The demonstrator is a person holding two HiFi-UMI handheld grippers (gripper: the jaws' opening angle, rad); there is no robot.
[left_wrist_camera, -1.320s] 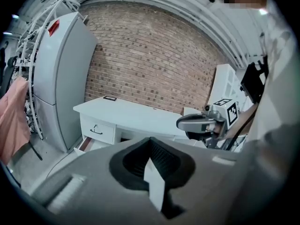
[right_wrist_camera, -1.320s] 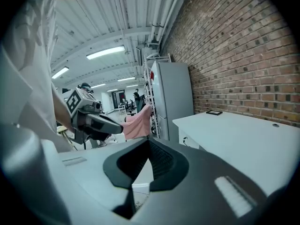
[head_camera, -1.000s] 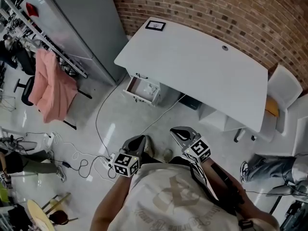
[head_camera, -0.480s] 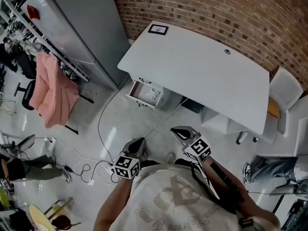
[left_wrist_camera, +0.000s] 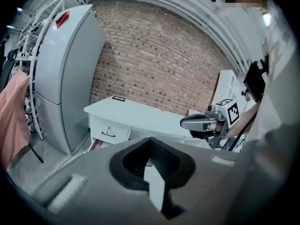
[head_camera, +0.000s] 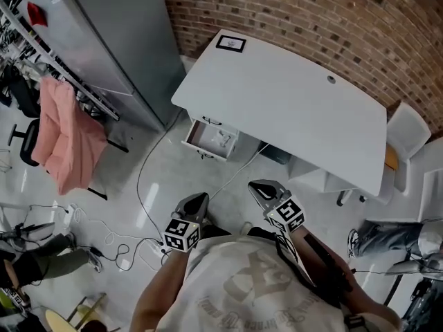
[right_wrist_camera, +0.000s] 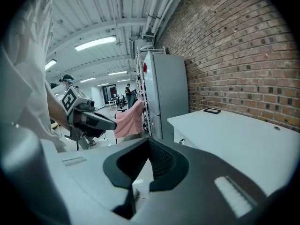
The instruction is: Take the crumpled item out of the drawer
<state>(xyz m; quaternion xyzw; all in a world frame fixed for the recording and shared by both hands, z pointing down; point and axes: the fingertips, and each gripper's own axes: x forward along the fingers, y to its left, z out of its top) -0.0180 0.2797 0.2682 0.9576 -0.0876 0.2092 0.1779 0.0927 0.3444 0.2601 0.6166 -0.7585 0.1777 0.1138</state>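
An open drawer (head_camera: 205, 137) juts from under the left end of the white desk (head_camera: 291, 109). Inside it lies a pale crumpled item (head_camera: 223, 139). My left gripper (head_camera: 198, 200) and right gripper (head_camera: 260, 188) hover over the floor well short of the drawer, both pointing toward the desk. Each has its jaws together with nothing between them. In the left gripper view the left gripper (left_wrist_camera: 151, 153) faces the desk (left_wrist_camera: 136, 116), with the right gripper (left_wrist_camera: 200, 122) beside it. The right gripper view has the right gripper (right_wrist_camera: 149, 150) in front and the left gripper (right_wrist_camera: 91, 120) at its left.
A tall grey cabinet (head_camera: 104, 33) stands left of the desk, against the brick wall (head_camera: 332, 19). A pink cloth (head_camera: 62, 133) hangs on a rack. Cables (head_camera: 131, 244) trail across the floor. A white chair (head_camera: 407, 133) is at the right, and a small black frame (head_camera: 230, 43) lies on the desk.
The head view has shifted slightly, so the desk and drawer sit a little lower and further right. Both grippers keep their places and stay shut.
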